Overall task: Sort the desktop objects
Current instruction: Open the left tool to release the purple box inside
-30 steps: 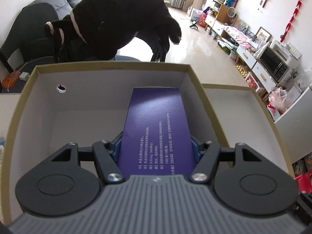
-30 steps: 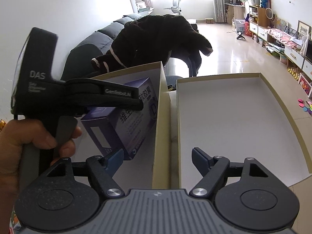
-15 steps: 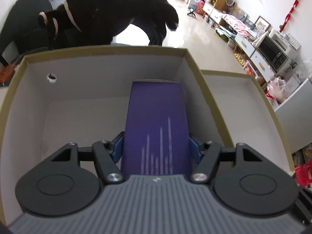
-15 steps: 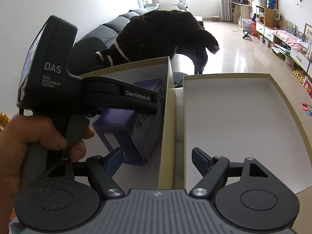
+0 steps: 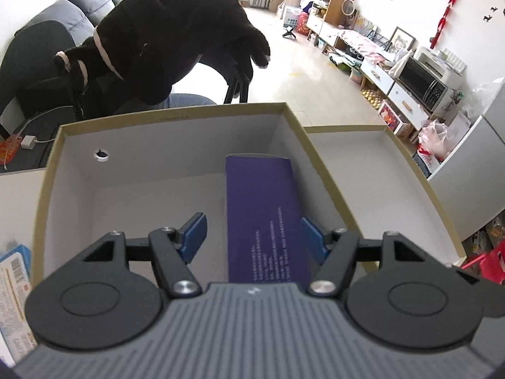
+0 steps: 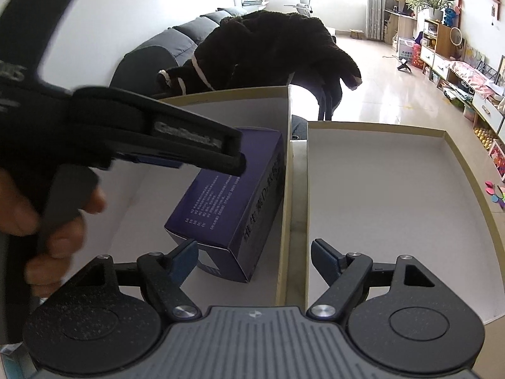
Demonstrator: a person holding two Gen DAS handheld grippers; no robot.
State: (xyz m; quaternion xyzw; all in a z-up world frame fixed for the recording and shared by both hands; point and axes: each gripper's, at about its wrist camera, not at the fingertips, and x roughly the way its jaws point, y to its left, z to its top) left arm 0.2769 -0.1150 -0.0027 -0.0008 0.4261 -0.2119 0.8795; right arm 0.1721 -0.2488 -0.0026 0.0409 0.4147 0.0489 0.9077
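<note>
A purple carton (image 5: 262, 214) with white print lies flat on the floor of the deep cardboard box (image 5: 176, 115), close to its right wall. My left gripper (image 5: 252, 224) hangs over the carton's near end, open. The left pad stands well off the carton and the right pad is beside its edge. In the right wrist view the same carton (image 6: 227, 202) rests in the deep box (image 6: 236, 93), under the left gripper (image 6: 233, 158), which a hand (image 6: 47, 221) holds. My right gripper (image 6: 254, 248) is open and holds nothing. It hovers above the wall shared by the deep box and the shallow tray (image 6: 378, 126).
The shallow tray (image 5: 344, 128) adjoins the deep box on the right. A blue and white packet (image 5: 12, 271) lies at the left edge. A black fuzzy garment (image 5: 170, 41) hangs over a chair behind the boxes. A low cabinet with a microwave (image 5: 423, 79) lines the right wall.
The left gripper's pads have come off the purple carton and the gripper has drawn back and up. The carton now lies flat in the deep box. The right gripper shifted slightly.
</note>
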